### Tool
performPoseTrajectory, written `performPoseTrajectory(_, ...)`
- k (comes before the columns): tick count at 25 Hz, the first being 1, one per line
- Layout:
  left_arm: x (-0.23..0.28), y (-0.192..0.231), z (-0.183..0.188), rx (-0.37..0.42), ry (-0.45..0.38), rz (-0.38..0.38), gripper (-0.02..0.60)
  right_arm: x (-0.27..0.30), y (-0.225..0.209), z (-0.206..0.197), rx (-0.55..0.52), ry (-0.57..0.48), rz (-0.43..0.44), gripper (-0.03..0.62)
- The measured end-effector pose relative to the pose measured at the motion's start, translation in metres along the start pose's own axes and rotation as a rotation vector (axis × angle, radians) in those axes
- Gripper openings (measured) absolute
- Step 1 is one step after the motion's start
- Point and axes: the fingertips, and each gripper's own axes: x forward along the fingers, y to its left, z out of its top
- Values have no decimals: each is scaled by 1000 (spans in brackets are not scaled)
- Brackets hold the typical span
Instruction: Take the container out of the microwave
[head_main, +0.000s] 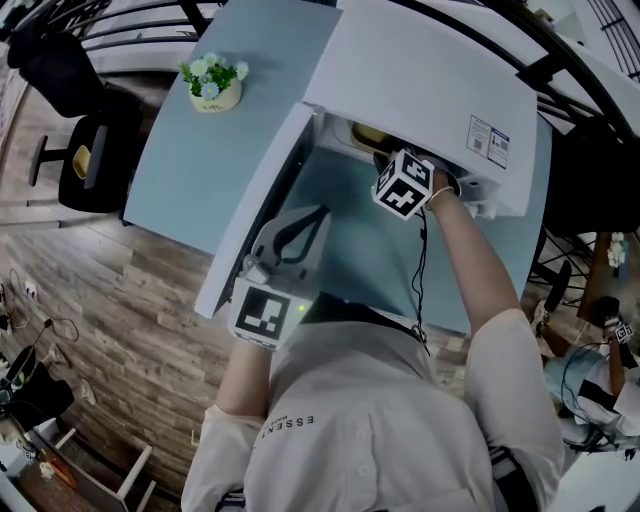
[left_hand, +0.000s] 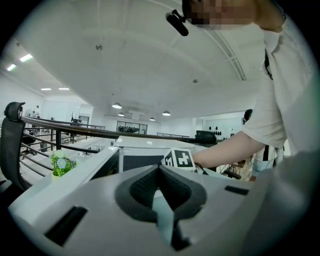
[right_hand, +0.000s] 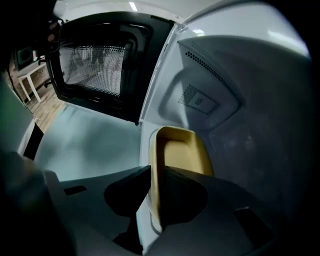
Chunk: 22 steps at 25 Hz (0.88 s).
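Note:
The white microwave (head_main: 420, 90) stands on a pale blue table (head_main: 190, 170) with its door (head_main: 255, 215) swung open toward me. Inside lies a yellow container (right_hand: 182, 152); only a corner of the container (head_main: 368, 134) shows in the head view. My right gripper (right_hand: 152, 171) reaches into the cavity from above, jaws pressed on the container's near wall. Its marker cube (head_main: 404, 184) sits at the cavity mouth. My left gripper (head_main: 320, 213) hangs beside the open door, fingertips together and nothing between them; in its own view the left gripper (left_hand: 160, 167) points toward the microwave.
A small pot of flowers (head_main: 214, 82) stands at the table's far left corner. A black chair (head_main: 90, 160) is left of the table on the wood floor. The door's mesh window (right_hand: 95, 65) and the grey cavity wall (right_hand: 240, 100) flank the container.

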Motion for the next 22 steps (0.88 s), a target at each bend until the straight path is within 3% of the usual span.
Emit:
performPoseTrajectory(6,2,0,2,17,3,-7,2,8,6,-9,-27,29,20,41)
performPoseTrajectory(14,-4,3,7,21,-2,4,2,-13,17,0,-63,-16,28,34)
performPoseTrajectory(22,-15,-8,16,50,-29,4,2,-59,38,-1,19,-104,3,23)
